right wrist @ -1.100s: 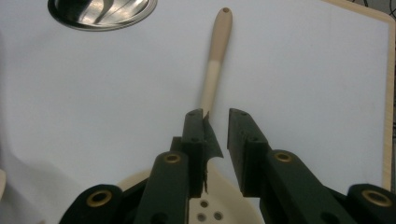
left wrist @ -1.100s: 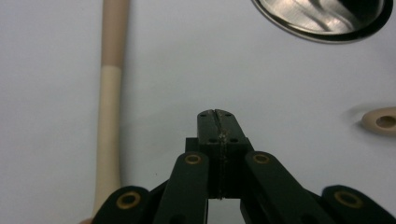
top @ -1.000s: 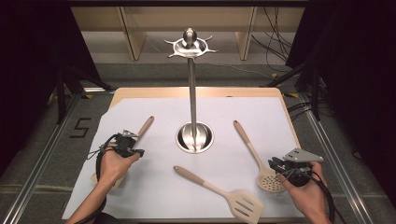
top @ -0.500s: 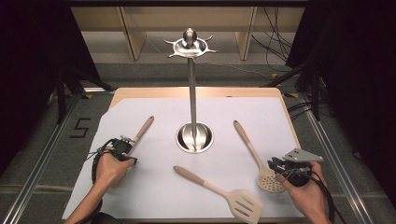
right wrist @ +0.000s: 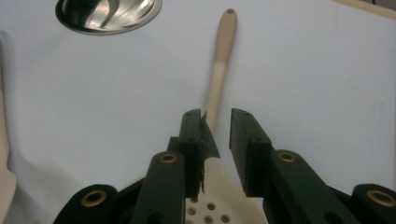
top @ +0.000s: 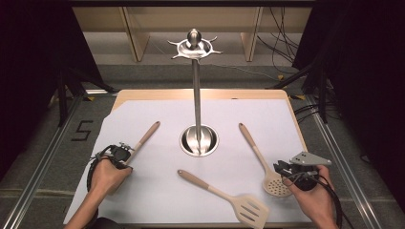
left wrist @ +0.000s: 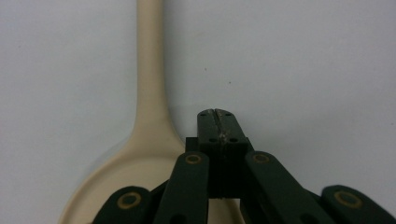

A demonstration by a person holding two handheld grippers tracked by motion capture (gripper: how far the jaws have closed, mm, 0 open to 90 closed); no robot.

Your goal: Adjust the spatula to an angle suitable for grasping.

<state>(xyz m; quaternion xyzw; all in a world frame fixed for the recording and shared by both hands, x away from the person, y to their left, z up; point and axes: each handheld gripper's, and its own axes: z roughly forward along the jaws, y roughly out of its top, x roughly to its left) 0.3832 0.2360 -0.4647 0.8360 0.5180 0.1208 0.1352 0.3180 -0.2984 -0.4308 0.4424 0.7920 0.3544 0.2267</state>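
Note:
A pale wooden spoon (top: 145, 136) lies left of the metal stand (top: 196, 86). My left gripper (top: 125, 152) hovers over its bowl end with its jaws shut and nothing in them. In the left gripper view the closed tips (left wrist: 217, 115) sit just right of the spoon's neck (left wrist: 149, 93). On the right lies a perforated skimmer (top: 260, 157). My right gripper (top: 279, 167) is over its neck, jaws open after parting a little. In the right gripper view the skimmer's handle (right wrist: 219, 60) runs between the jaws (right wrist: 217, 128), close to the left pad, not pinched.
A slotted turner (top: 224, 195) lies near the front edge, between my hands. The stand's round base (top: 199, 140) sits mid-table on the white sheet (top: 157, 191), its hook ring high above. Dark floor and rails border the table on both sides.
My left gripper has slid slightly back along the spoon toward its bowl. The right hand has stayed where it was.

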